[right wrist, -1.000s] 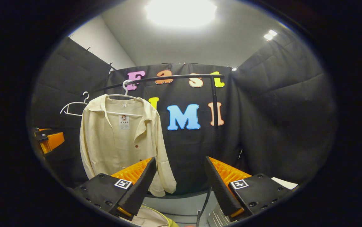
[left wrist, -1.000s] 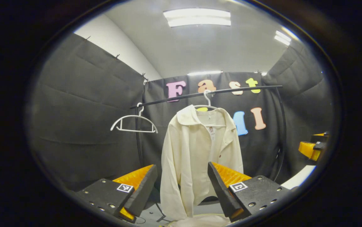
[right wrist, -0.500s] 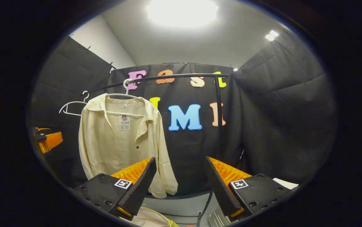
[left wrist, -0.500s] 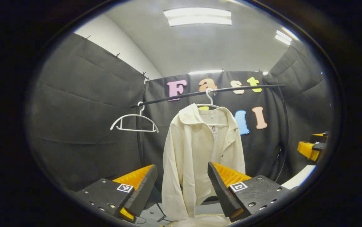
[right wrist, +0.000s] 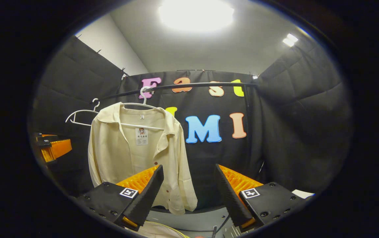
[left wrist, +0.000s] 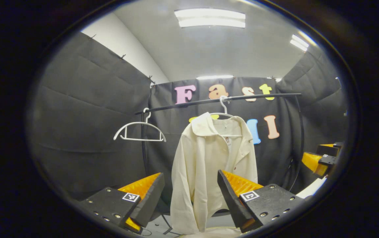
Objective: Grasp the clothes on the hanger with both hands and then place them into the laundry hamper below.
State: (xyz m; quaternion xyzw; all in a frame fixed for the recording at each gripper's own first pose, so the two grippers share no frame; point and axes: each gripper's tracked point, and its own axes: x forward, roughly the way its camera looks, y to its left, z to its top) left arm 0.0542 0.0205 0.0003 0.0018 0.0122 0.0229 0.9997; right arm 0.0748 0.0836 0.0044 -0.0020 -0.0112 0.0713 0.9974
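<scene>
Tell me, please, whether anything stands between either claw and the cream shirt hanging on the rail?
Nothing visible does. The left claw and right claw are both open, with open air ahead up to the cream shirt. The empty white hanger hangs on the rail off to the side, clear of both approaches.

Left hand-held gripper (left wrist: 189, 195): wedge-shaped ribbed fingers on black screwed mounts, each marked with a square fiducial tag.

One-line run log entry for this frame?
phase: approach | left tongs: open | right tongs: open | shirt: on hanger, ungrasped | spare hanger: bare
</scene>
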